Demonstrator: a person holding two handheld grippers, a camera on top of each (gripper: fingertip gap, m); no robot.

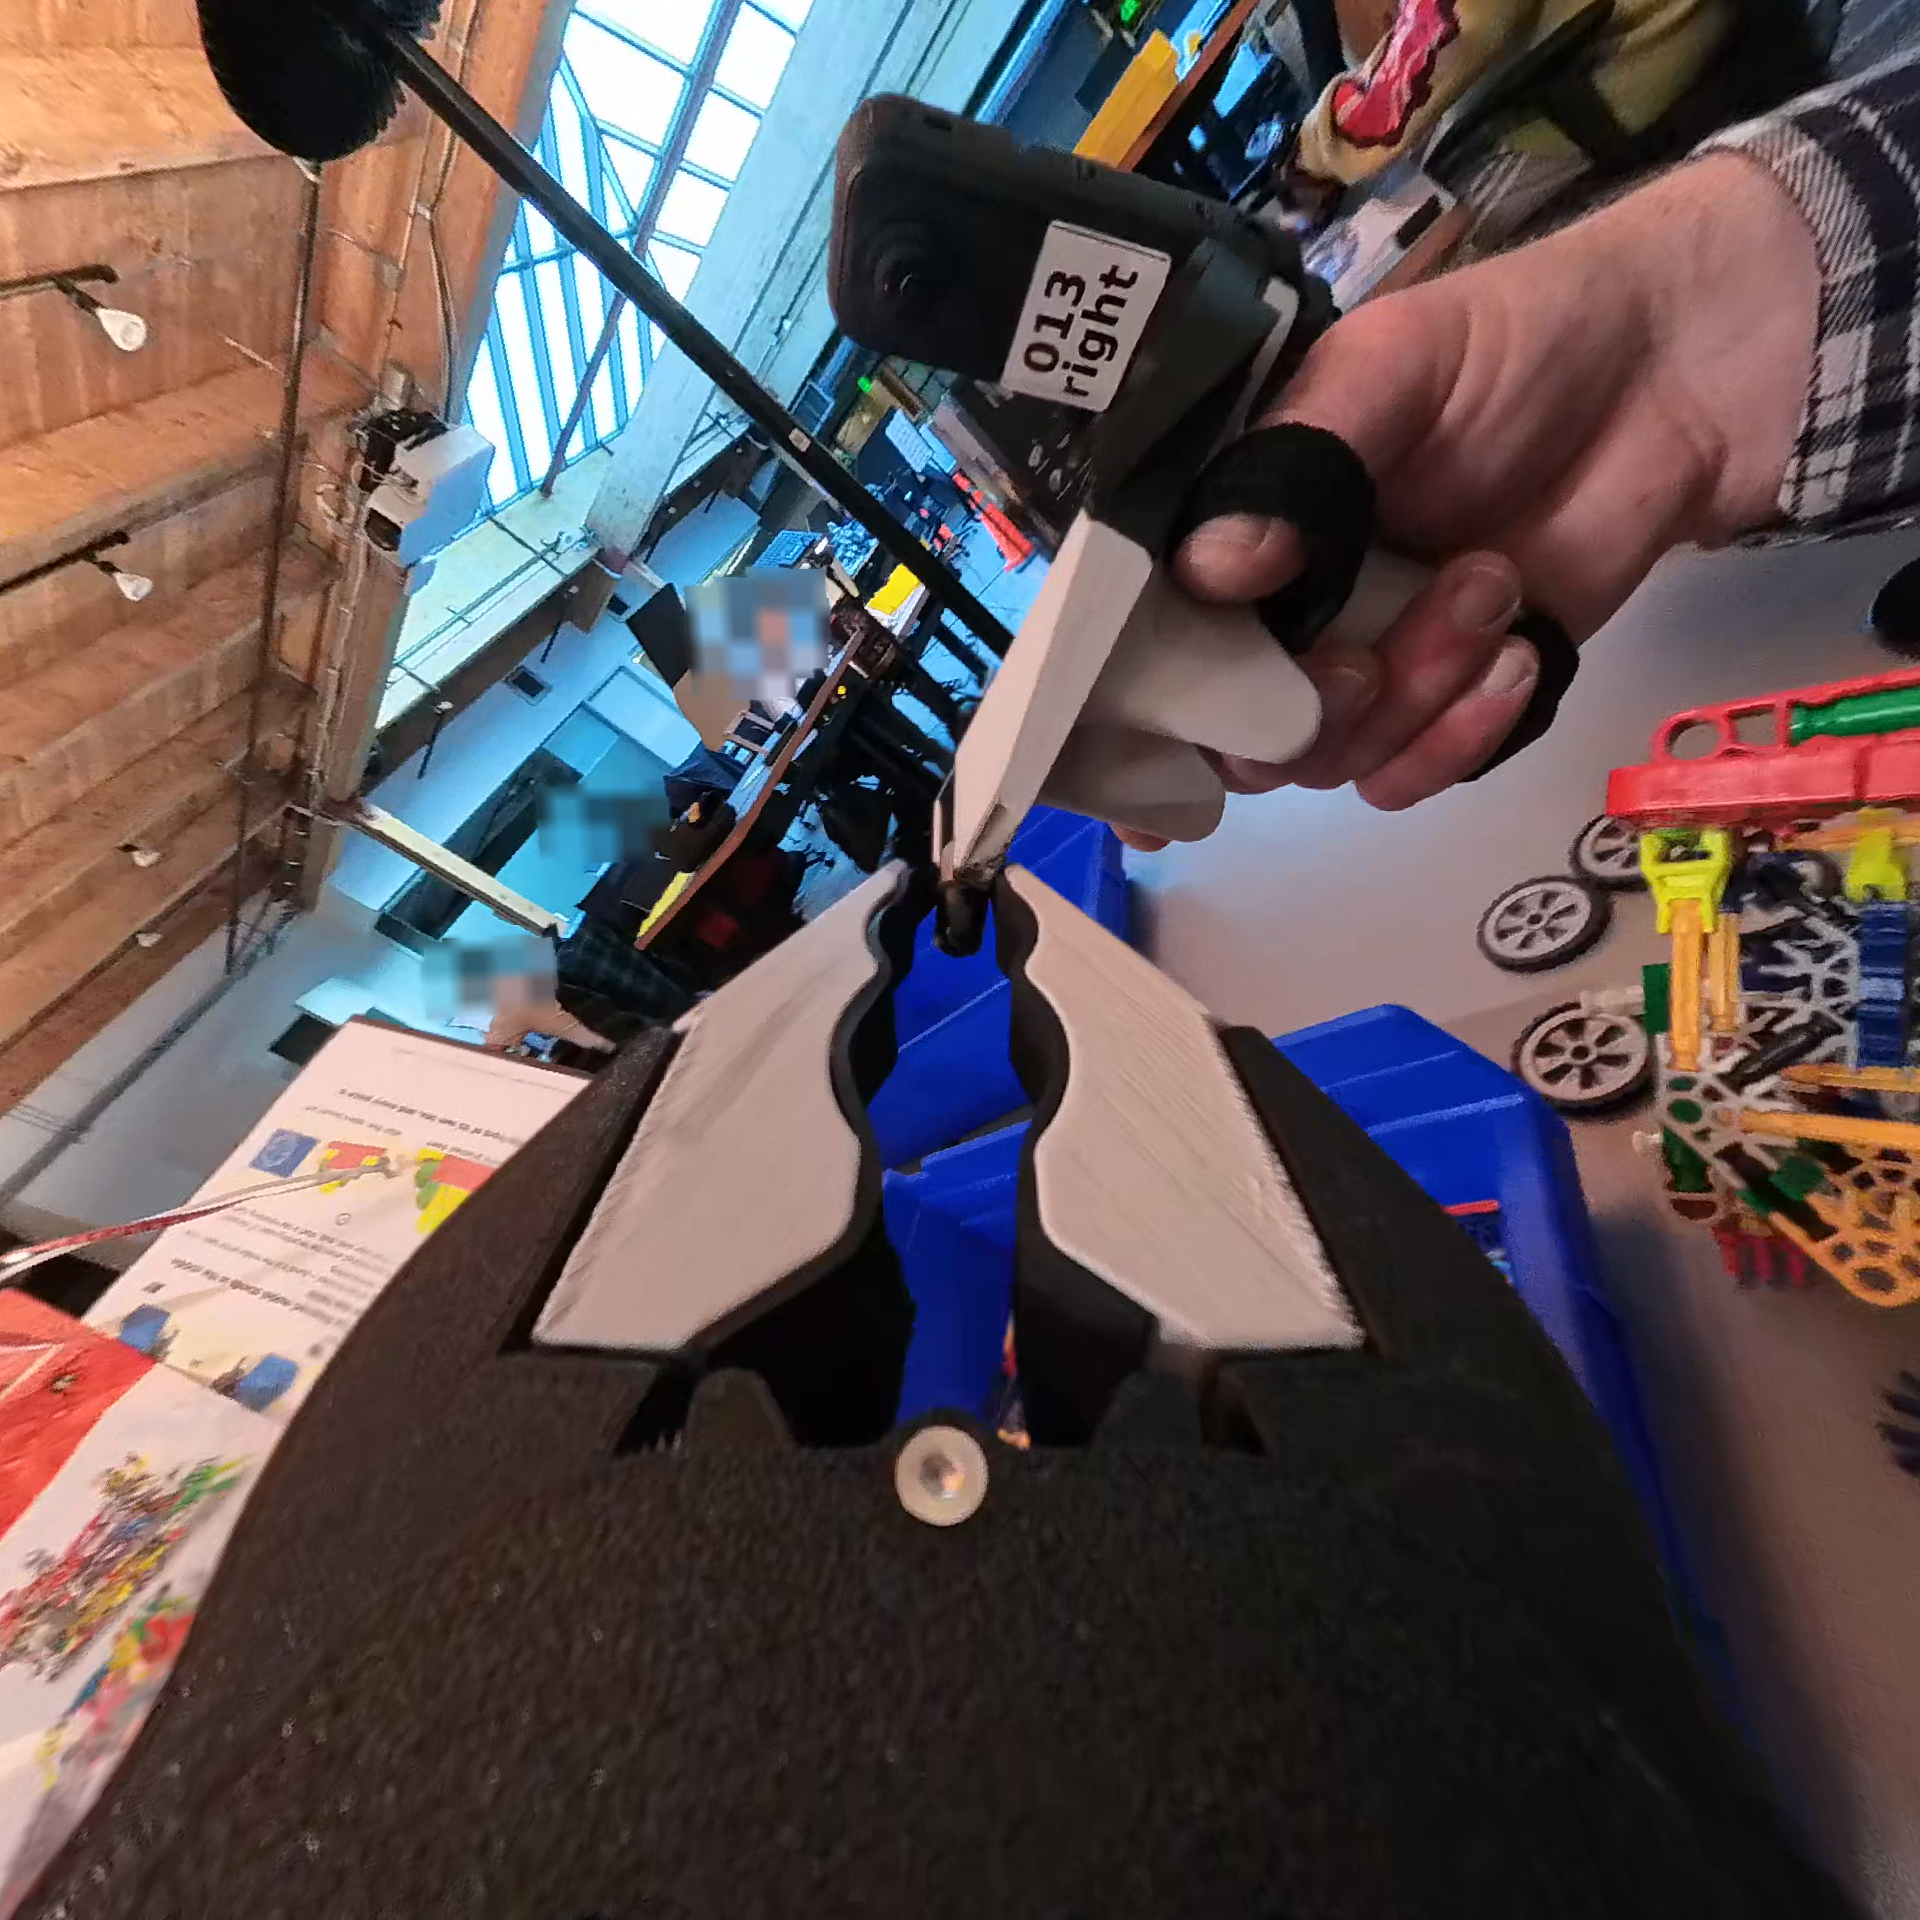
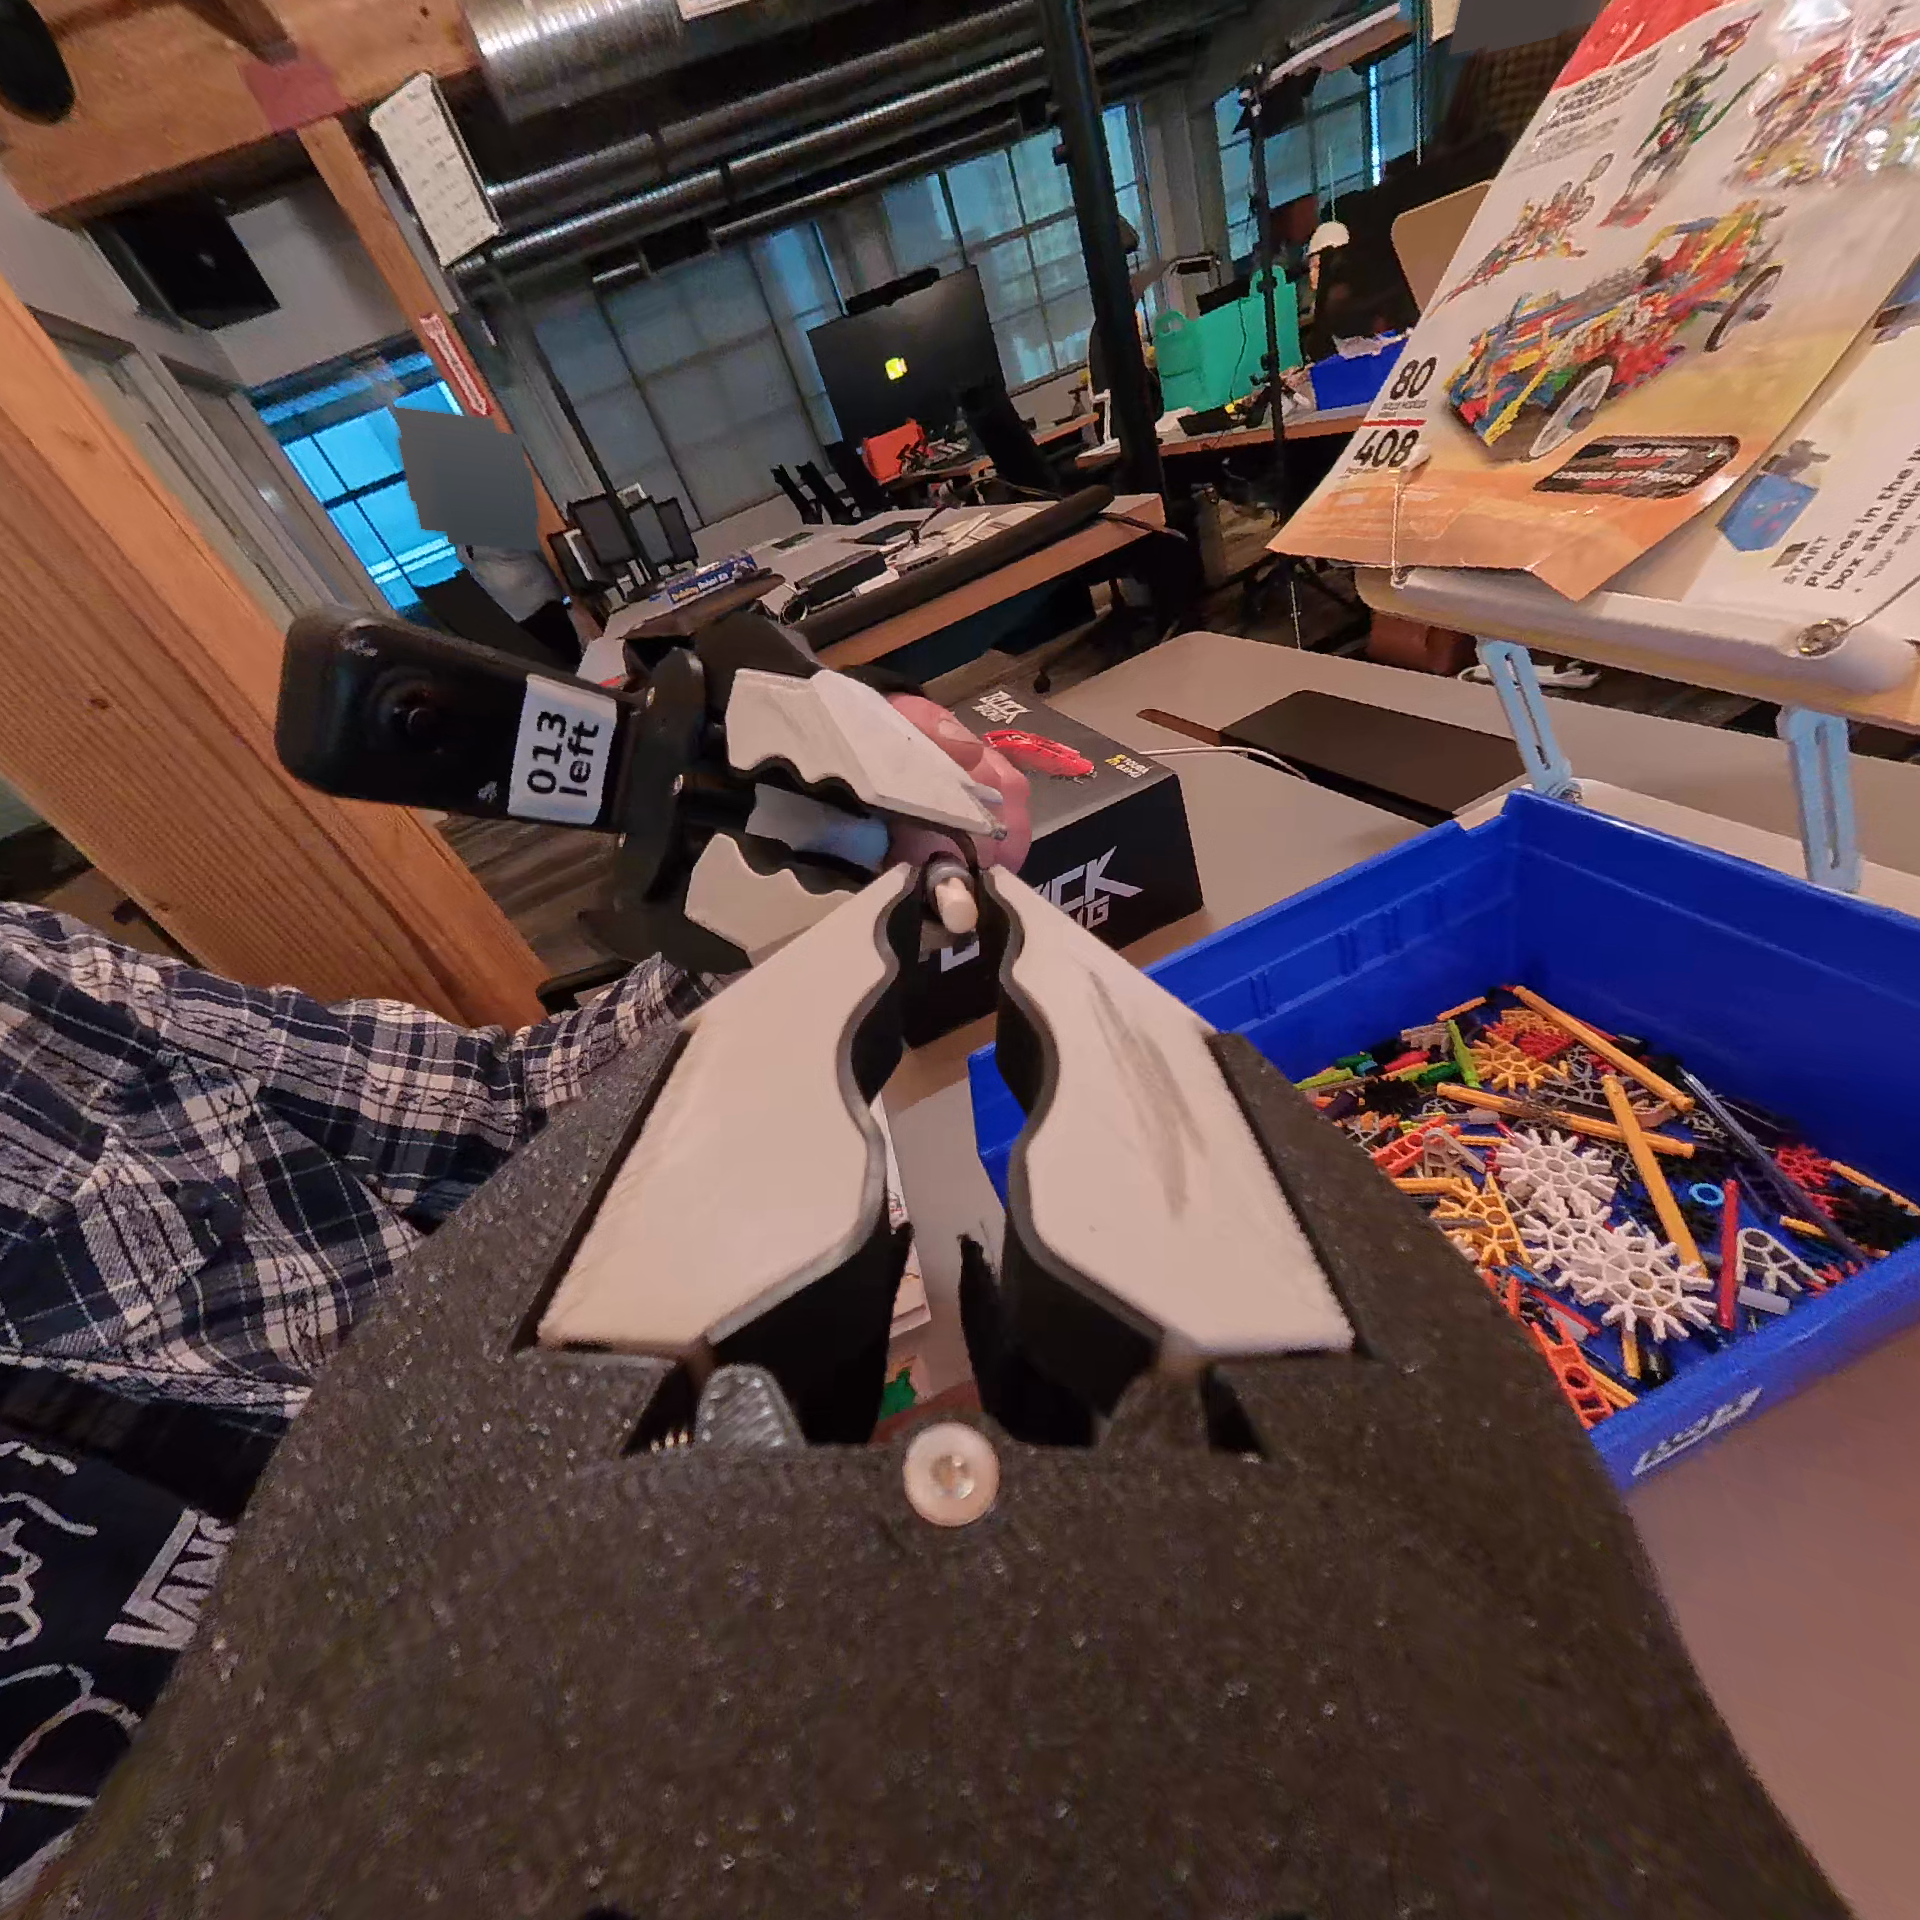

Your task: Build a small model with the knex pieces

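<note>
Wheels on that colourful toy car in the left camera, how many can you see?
3 wheels show. One sits at the model's upper left, one peeks out just behind it, one is lower down. Others may be hidden behind.

the small black piece (image 1: 954, 920) at the left gripper (image 1: 951, 894) tips is too tiny to tell its shape, and the right gripper (image 1: 971, 852) tips cover its top. in the right wrist view, a small white peg (image 2: 954, 902) shows between the jaws, its far end hidden. the toy vehicle (image 1: 1756, 997) runs off the right edge. the blue bin (image 2: 1558, 935) is cut by the frame too. three mosaic patches blur the background. the printed sheet (image 1: 343, 1195) is partly behind the gripper body.
</note>
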